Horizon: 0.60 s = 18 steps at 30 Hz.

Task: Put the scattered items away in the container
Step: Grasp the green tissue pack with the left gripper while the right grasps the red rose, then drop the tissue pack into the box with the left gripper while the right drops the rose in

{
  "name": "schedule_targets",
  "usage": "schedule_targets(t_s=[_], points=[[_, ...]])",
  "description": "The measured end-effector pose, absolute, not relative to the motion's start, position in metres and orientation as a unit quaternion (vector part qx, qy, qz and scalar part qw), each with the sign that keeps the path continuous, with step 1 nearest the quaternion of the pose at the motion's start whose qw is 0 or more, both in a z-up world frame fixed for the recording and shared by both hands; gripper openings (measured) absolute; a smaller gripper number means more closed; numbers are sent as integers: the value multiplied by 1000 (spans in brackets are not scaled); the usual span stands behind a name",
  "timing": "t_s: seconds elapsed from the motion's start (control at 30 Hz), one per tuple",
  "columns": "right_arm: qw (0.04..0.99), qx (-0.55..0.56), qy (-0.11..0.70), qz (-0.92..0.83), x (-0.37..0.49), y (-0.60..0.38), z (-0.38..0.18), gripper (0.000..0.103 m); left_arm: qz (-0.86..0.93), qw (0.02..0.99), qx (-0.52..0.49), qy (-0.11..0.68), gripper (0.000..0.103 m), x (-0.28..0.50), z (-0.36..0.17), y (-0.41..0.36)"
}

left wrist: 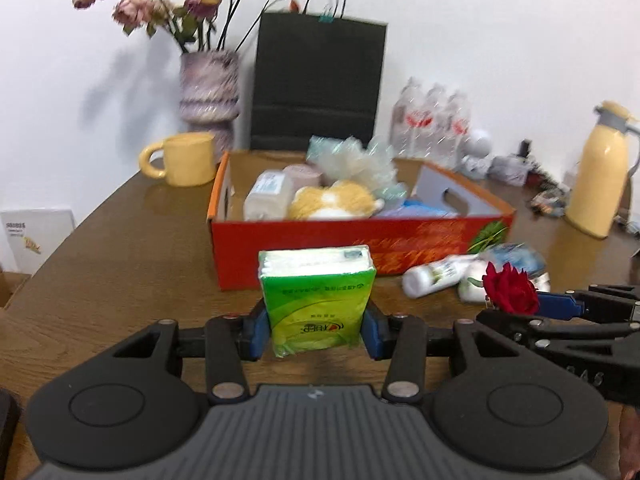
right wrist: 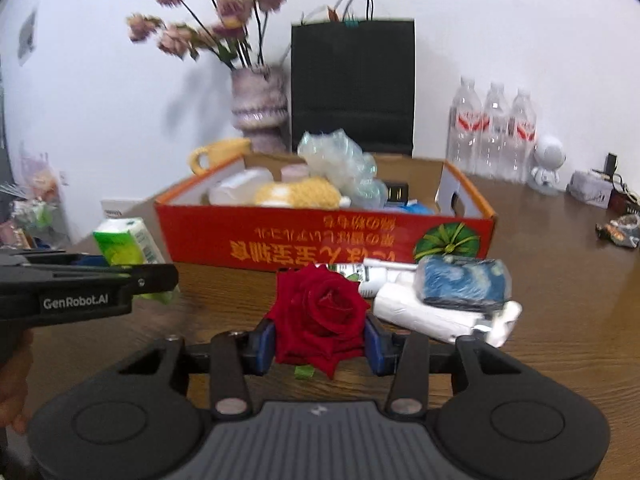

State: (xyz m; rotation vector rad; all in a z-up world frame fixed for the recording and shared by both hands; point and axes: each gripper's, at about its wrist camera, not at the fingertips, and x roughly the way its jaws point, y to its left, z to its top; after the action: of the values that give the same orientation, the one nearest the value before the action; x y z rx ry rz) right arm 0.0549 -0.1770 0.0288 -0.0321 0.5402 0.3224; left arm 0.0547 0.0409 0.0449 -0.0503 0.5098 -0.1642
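My left gripper is shut on a green tissue pack, held above the table in front of the red cardboard box. My right gripper is shut on a red rose, also in front of the box. The box holds a yellow plush, a white pack and crumpled plastic bags. White bottles and a blue wrapped packet lie on the table at the box's front right. The rose and right gripper show at the right of the left wrist view.
A yellow mug, a vase of dried flowers and a black paper bag stand behind the box. Water bottles, a small white robot figure and a yellow thermos stand to the right.
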Motion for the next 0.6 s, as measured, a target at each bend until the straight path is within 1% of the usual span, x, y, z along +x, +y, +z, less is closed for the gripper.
schedule_targets(t_s=[0.1,0.17,0.27,0.37,0.43,0.5,0.53,0.57,0.6], points=[[957,-9,241,162,50,-190,57,43,-119,962,-53,241,46,66,72,45],[961,-17,222,166,56,-197,78,44,-137,957,-66,248,46,91,88,47],[968,-47,198,148,89,-200,102,44,-145,952,-72,260,46,135,110,44],[963,-46,224,143,147,-201,114,45,-153,941,-65,296,46,192,125,34],[959,-53,244,137,185,-197,117,45,-125,937,-73,320,47,226,126,28],[954,-62,267,122,224,-192,114,46,-106,932,-52,344,48,259,123,15],[950,-62,284,116,247,-192,111,46,-99,928,-50,355,52,273,119,10],[944,-60,303,111,265,-192,106,46,-91,925,-49,366,70,287,115,6],[938,-55,324,111,281,-192,100,50,-82,922,-49,374,90,294,112,5]])
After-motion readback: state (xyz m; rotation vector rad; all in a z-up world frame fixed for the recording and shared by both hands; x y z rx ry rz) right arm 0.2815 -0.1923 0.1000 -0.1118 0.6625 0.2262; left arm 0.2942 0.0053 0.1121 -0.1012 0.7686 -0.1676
